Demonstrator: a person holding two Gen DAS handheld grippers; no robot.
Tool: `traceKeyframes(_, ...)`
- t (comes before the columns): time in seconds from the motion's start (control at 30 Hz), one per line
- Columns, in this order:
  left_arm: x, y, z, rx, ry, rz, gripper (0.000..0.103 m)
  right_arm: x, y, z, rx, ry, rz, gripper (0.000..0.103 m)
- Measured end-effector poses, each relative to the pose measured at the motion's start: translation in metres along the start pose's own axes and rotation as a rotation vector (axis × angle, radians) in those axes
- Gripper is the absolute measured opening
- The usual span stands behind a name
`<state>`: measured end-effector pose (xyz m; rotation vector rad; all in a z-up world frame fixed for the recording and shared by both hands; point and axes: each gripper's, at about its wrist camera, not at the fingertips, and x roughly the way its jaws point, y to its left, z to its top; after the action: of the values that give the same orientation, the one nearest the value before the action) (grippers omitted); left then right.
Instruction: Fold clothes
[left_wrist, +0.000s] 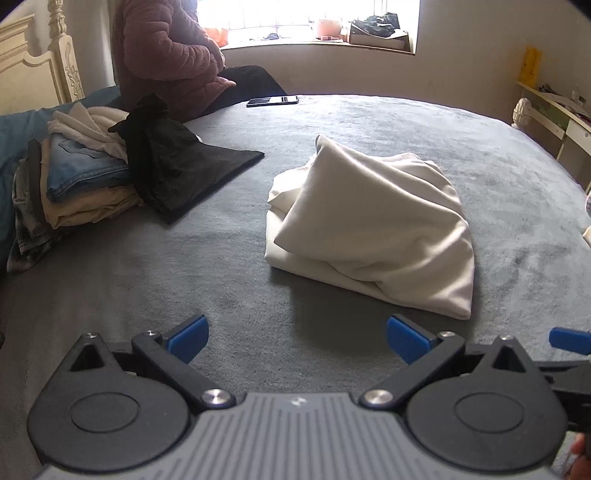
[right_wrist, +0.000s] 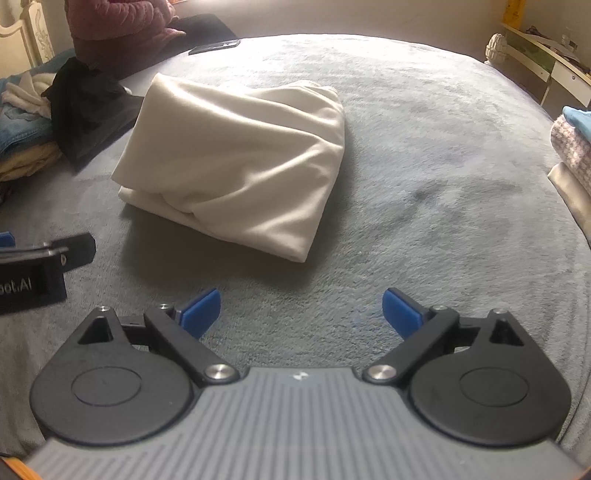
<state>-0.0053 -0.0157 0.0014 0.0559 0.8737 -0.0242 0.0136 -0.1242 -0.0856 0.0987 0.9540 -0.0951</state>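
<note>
Both claws hang over a grey bedspread (left_wrist: 332, 122), angled down at it with their blue-tipped jaws spread wide and nothing between them. Left gripper (left_wrist: 297, 338) sits just short of the cream garment (left_wrist: 373, 225), a little to its left; right gripper (right_wrist: 301, 312) is also on the near side of the cream garment, a little to its right, and neither touches the cloth. From the right wrist view, part of the left gripper's black body shows at the frame's left edge, level with the garment's near edge.

One cream garment lies loosely folded in the middle of the bed, its upper layer rumpled and bulging, a corner poking up on the far side. One black garment (left_wrist: 177, 173) lies to the left of the cream garment, half flat, half heaped. Beyond that stands one pile of clothes (left_wrist: 74, 184): denim, beige and white pieces, with a checked one at the bottom. A second stack (right_wrist: 572, 147), pink knit with blue on top, sits well to the right of the cream garment at the bed's edge.

One seated person in a quilted mauve jacket (left_wrist: 162, 48) is on the bed's far left corner, behind the black garment. One phone (left_wrist: 272, 100) lies flat beside that person, beyond the cream garment.
</note>
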Motion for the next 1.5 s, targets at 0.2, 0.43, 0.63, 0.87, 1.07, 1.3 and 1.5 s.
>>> traceKeyframes(0.2,0.000,0.000,-0.001,0.000,0.006,-0.001,0.103,0.001,-0.004,0.004,-0.001,-0.006,0.004,0.096)
traceKeyframes(0.43,0.002,0.001,-0.001,-0.010,0.012,0.002,0.103,0.003,-0.007,0.007,-0.003,-0.003,0.007,0.096)
traceKeyframes(0.63,0.003,0.002,-0.001,-0.019,0.016,0.005,0.103,0.005,-0.011,0.005,0.002,-0.003,0.006,0.096)
traceKeyframes(0.87,0.003,0.002,-0.001,-0.018,0.020,0.003,0.103,0.009,-0.011,0.007,-0.004,-0.001,0.011,0.097)
traceKeyframes(1.07,0.002,0.002,-0.001,-0.021,0.018,0.000,0.103,0.020,-0.019,0.016,-0.016,-0.005,0.011,0.097)
traceKeyframes(1.3,0.002,0.004,-0.001,-0.033,0.018,-0.010,0.103,0.007,-0.019,0.007,-0.017,-0.021,0.007,0.097)
traceKeyframes(1.5,0.002,0.006,0.000,-0.043,0.017,-0.015,0.103,0.001,-0.012,0.003,-0.022,-0.022,0.003,0.097)
